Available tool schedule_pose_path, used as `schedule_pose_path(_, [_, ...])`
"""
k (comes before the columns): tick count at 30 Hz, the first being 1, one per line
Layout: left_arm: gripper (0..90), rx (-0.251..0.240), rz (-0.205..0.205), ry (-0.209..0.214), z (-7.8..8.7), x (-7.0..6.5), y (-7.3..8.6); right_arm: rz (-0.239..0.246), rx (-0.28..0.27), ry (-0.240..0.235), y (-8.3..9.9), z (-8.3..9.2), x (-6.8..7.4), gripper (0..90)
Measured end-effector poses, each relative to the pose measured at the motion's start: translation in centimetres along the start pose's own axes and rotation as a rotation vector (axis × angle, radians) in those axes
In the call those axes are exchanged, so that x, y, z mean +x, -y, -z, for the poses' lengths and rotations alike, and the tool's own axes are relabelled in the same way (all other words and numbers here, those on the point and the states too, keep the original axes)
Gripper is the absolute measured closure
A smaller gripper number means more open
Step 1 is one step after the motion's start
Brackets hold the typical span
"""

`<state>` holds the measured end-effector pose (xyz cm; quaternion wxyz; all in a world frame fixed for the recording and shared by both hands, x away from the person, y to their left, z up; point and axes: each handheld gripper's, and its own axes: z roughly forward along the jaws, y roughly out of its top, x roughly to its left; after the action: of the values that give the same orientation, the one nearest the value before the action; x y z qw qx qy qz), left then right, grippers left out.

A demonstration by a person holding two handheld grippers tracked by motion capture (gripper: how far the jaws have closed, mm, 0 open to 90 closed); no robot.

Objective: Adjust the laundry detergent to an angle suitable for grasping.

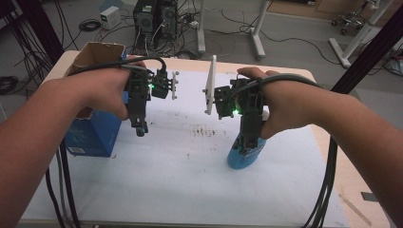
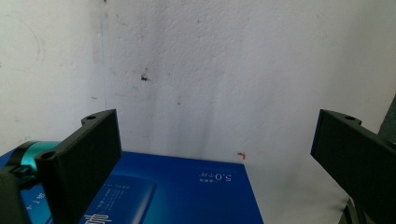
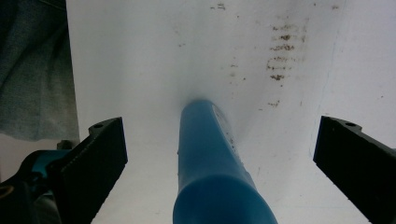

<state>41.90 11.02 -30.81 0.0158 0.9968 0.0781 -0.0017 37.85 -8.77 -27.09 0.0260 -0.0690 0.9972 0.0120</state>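
Blue bottle point(image 3: 210, 163): lying on table point(image 1: 190, 190), right of blue box point(image 1: 92, 133) | left claw point(image 2: 215, 154): spread, empty, over box | right claw point(image 3: 219, 154): spread, straddling bottle, no contact | lower squarely, centre body, then close.

Dim, even overhead light; soft shadows; slightly blurry, low-resolution pictures; darker, vignetted corners in gripper views

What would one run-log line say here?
left gripper: open, over blue cardboard box | right gripper: open, above blue plastic bottle
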Motion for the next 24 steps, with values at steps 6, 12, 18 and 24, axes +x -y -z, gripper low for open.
schedule_pose_path(6, [1.7, 0.004, -0.001, 0.003, 0.0, 0.1, 0.0, 0.008, -0.006, 0.003, 0.1, 0.1, 0.0, 1.7])
schedule_pose_path(12, [1.7, 0.003, 0.003, 0.002, 0.0, 0.1, 0.0, 0.009, -0.013, 0.004, 0.1, 0.2, 0.0, 1.8])
schedule_pose_path(18, [1.7, 0.012, -0.002, 0.009, -0.1, 0.2, -0.1, 0.000, -0.058, 0.019, 0.9, 1.8, -0.1, 1.7])
schedule_pose_path(24, [1.7, 0.017, -0.005, 0.005, -0.1, 0.2, -0.4, -0.028, -0.101, 0.043, 2.9, 4.1, 0.3, 1.7])
